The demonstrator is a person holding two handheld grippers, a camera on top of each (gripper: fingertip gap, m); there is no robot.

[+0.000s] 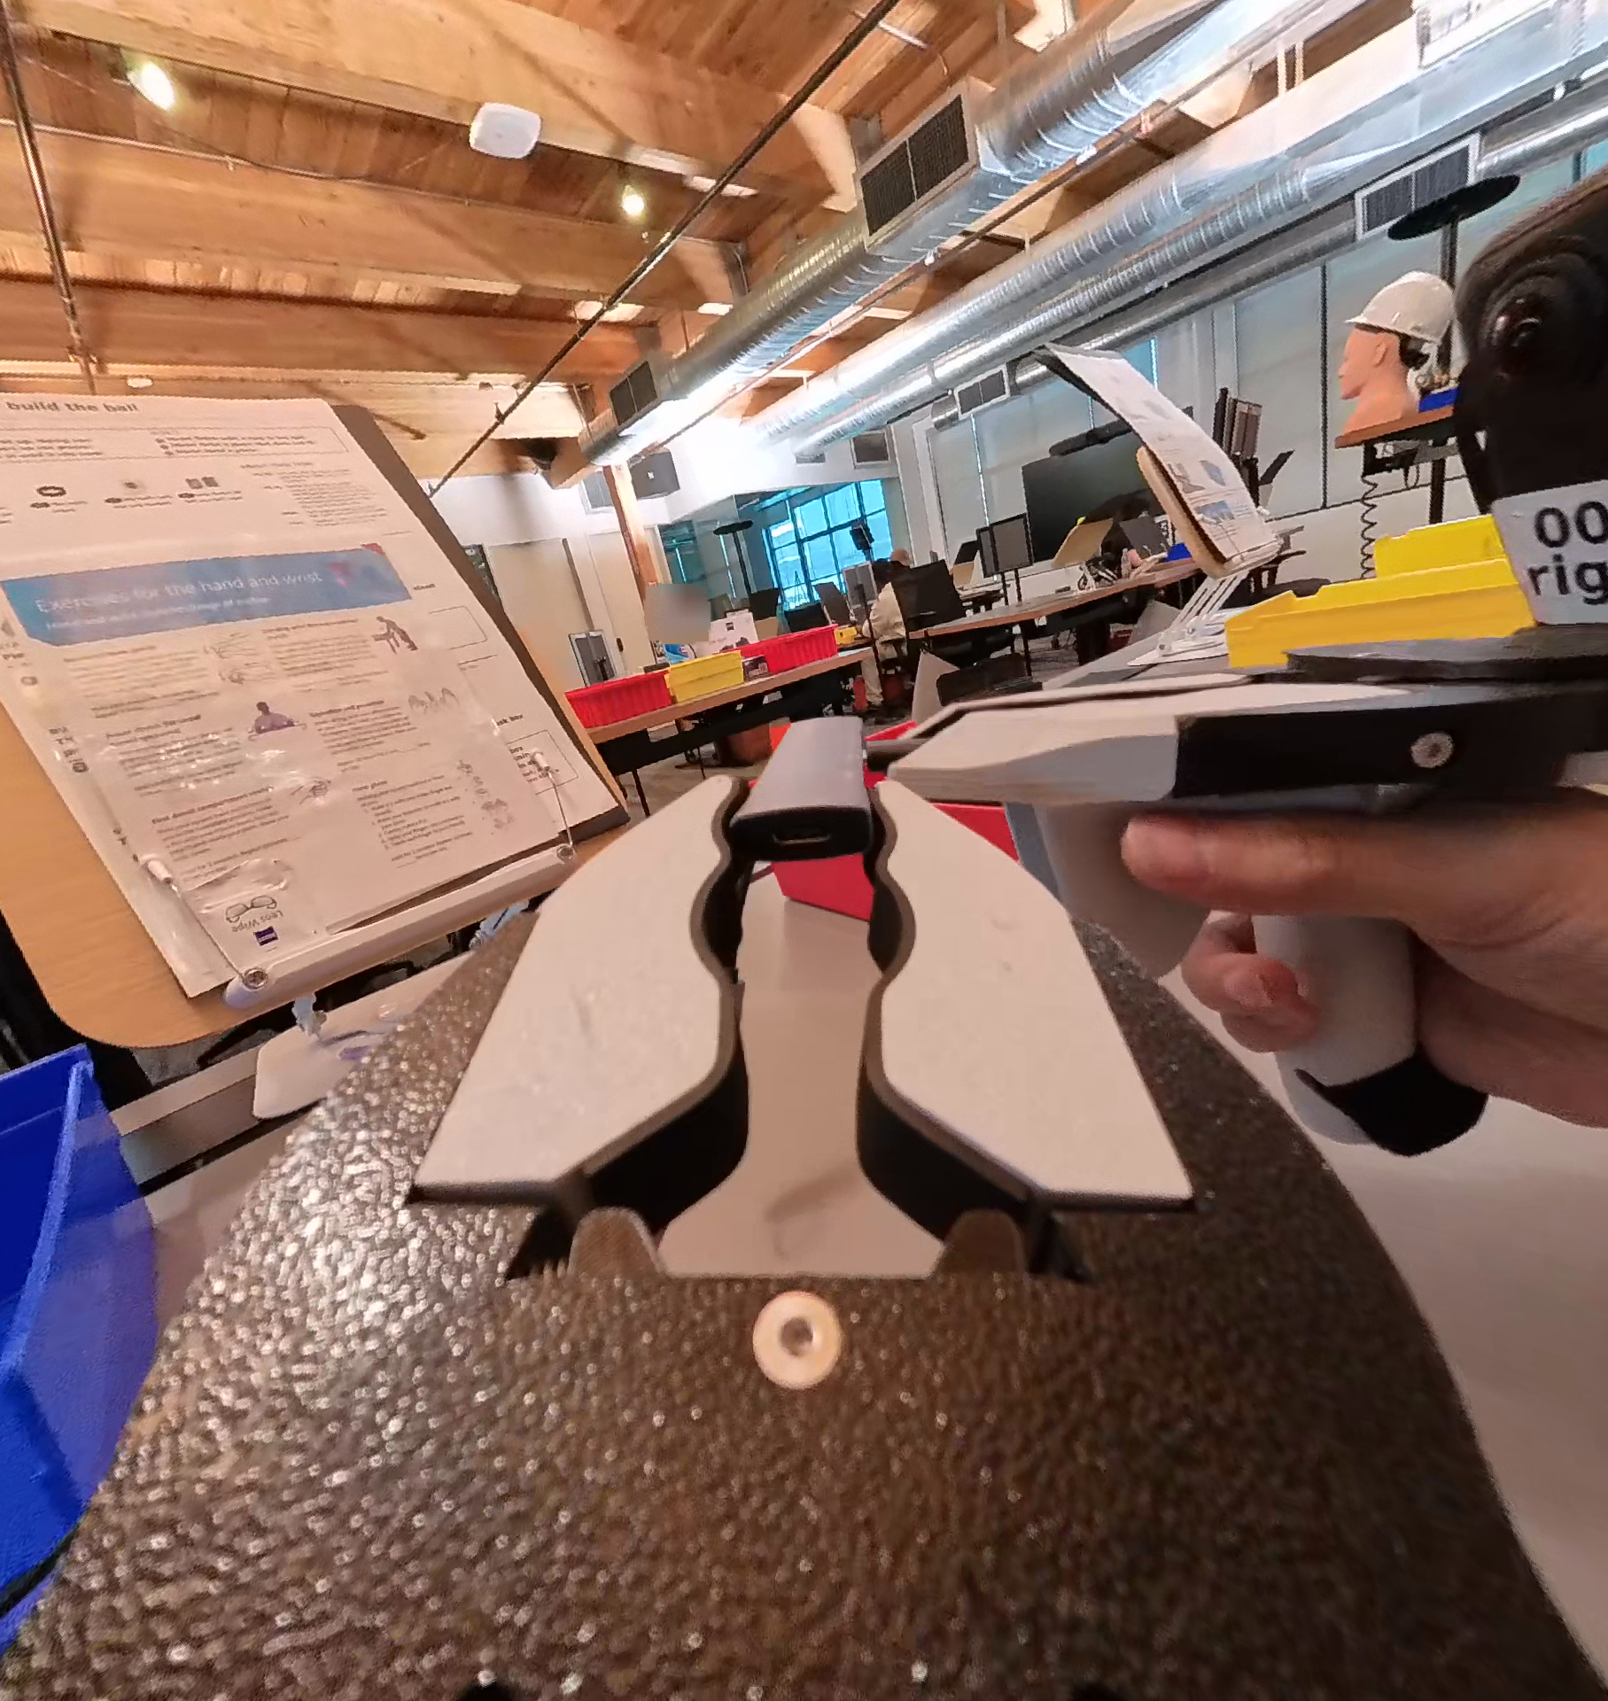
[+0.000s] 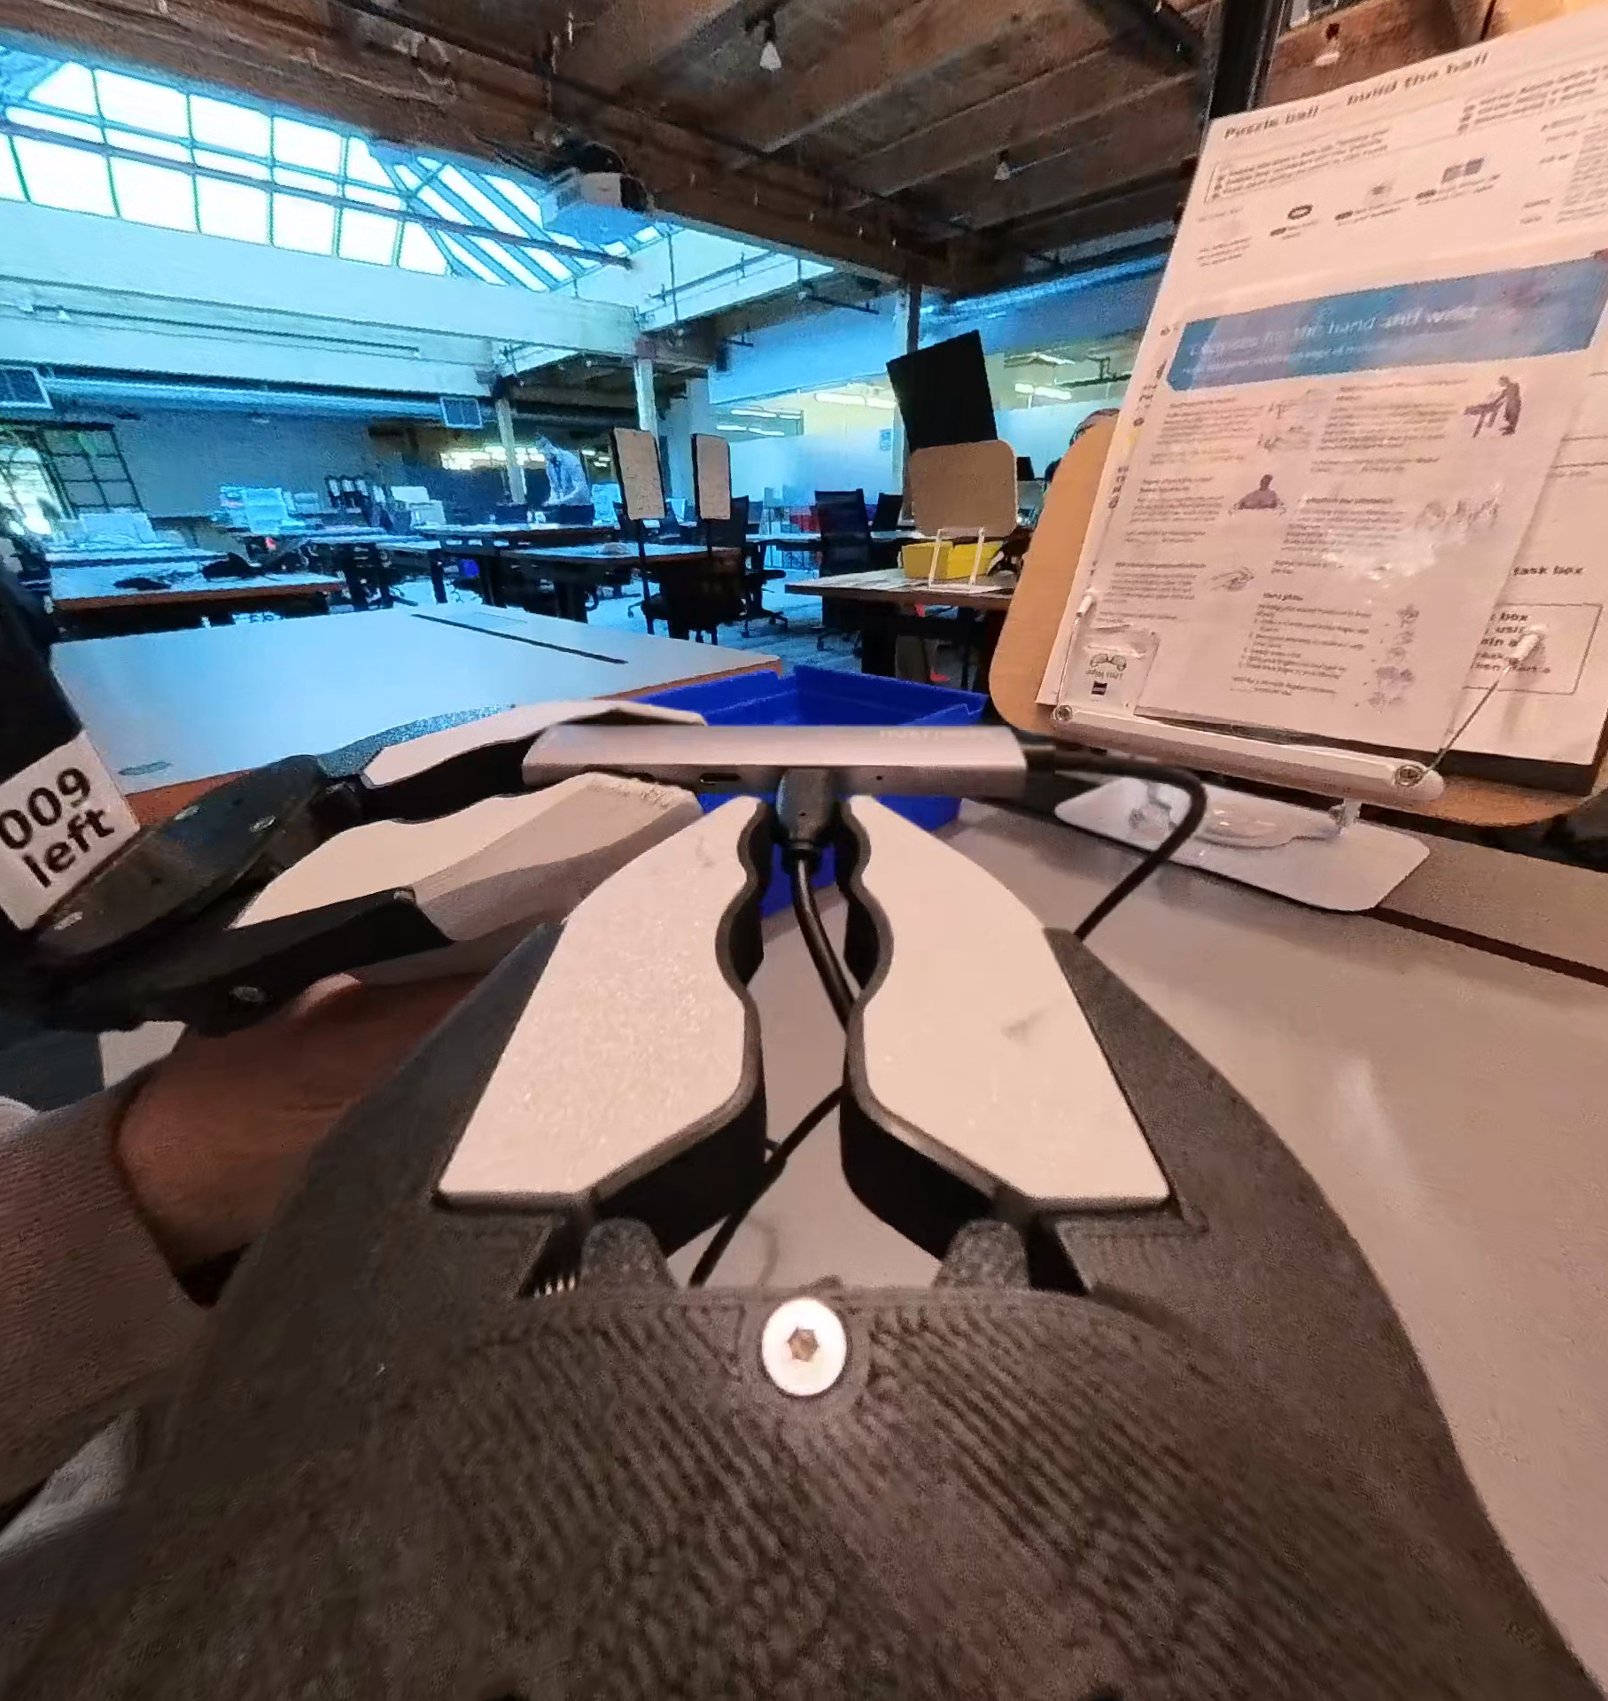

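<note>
My left gripper [image 1: 804, 803] is shut on one end of a slim dark grey hub [image 1: 814, 759] and holds it level above the white table [image 2: 1334, 1105]. In the right wrist view the hub [image 2: 919, 747] lies crosswise, with the left gripper [image 2: 542, 747] on its left end. My right gripper [image 2: 804, 815] is shut on a black cable plug [image 2: 804, 796] whose tip meets the hub's long side. The plug's black cable [image 2: 823, 939] runs back between my fingers. A second black cable [image 2: 1150, 828] leaves the hub's right end. In the left wrist view the right gripper [image 1: 910, 750] reaches the hub from the right.
A document stand [image 1: 229, 690] with printed sheets stands at the left, and shows at the right in the right wrist view [image 2: 1334, 460]. A blue bin [image 2: 873, 709] sits behind the hub, a red bin [image 1: 827, 874] beyond the left fingers. Yellow bins [image 1: 1389, 598] stand at the far right.
</note>
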